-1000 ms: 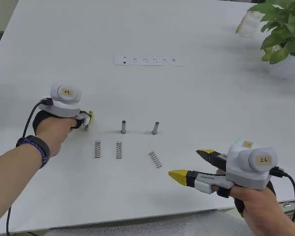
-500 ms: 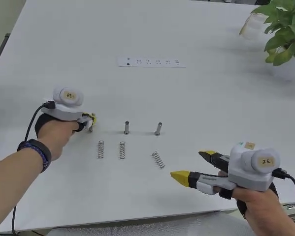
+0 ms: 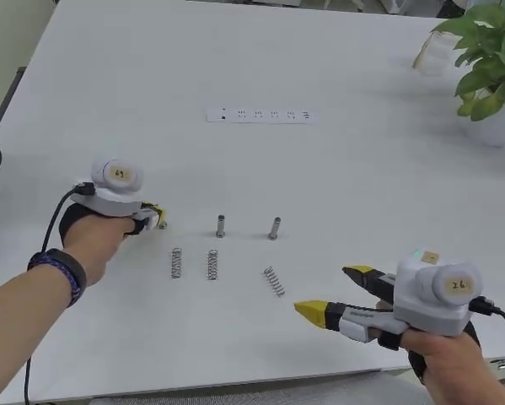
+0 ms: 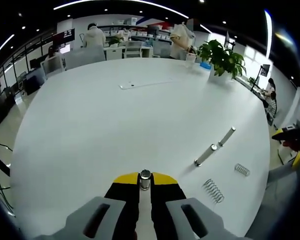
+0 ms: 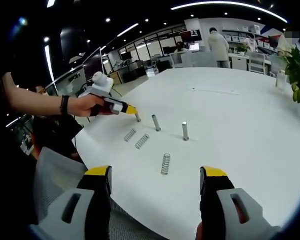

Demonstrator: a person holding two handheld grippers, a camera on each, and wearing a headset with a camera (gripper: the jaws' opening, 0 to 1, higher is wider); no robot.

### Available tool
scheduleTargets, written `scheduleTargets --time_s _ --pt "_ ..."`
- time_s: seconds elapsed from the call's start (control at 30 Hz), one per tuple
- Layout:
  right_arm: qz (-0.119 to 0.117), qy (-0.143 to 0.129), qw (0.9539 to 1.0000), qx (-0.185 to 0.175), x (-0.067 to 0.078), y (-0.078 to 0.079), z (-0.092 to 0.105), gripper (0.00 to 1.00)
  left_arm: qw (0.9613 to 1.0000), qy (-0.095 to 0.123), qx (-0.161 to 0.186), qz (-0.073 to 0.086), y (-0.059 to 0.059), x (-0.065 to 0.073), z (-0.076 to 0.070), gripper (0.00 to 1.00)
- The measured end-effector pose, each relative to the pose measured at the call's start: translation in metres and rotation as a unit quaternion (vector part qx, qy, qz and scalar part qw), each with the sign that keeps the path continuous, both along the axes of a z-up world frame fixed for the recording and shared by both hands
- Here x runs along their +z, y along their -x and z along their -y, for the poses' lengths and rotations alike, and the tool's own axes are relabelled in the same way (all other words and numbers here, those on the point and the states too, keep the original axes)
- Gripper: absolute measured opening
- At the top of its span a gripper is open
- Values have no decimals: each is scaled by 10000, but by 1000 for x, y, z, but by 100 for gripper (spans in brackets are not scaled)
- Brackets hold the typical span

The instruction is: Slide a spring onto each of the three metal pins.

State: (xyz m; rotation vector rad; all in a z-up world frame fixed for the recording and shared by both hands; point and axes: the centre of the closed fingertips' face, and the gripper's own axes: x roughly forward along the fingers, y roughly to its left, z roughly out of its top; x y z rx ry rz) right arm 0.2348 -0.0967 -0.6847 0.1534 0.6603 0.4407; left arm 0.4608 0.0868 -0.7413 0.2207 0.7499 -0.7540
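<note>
Three pins stand in a row parallel to the table's near edge: left pin, middle pin, right pin. All are upright and bare.
Three springs lie flat between the pin row and the near edge: left spring, middle spring, right spring. The right one is skewed; the other two lie roughly square to the edge.

Left gripper is clamped on the left pin, its yellow tips pinching just under the pin's top. Right gripper has its jaws wide apart and empty. It hovers by the near edge, right of the right spring and clear of it.

Over the last second nothing real changes. The head view shifts, but the pins and springs keep their layout, the left gripper stays on its pin and the right stays open at the same offset.

So 0/3 done. My read: the left gripper is steadying the pin, and the right still has to pick up a spring.

Power strip lies toward the far edge, plant at the far right corner. Neither is in play.
</note>
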Motion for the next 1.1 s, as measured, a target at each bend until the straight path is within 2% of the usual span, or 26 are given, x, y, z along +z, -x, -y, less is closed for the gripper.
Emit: scheduleTargets --time_s 0.37,0.63,1.1 --pt "15 -6 10000 25 0 -1 -1 71 10000 -64 -41 55 9 -1 -2 0" --pt "9 2 10000 36 -1 1 0 71 10000 -13 -2 45 12 -2 -1 0" --pt "-10 34 10000 60 -1 3 0 71 9996 -58 -173 204 18 -2 5 0"
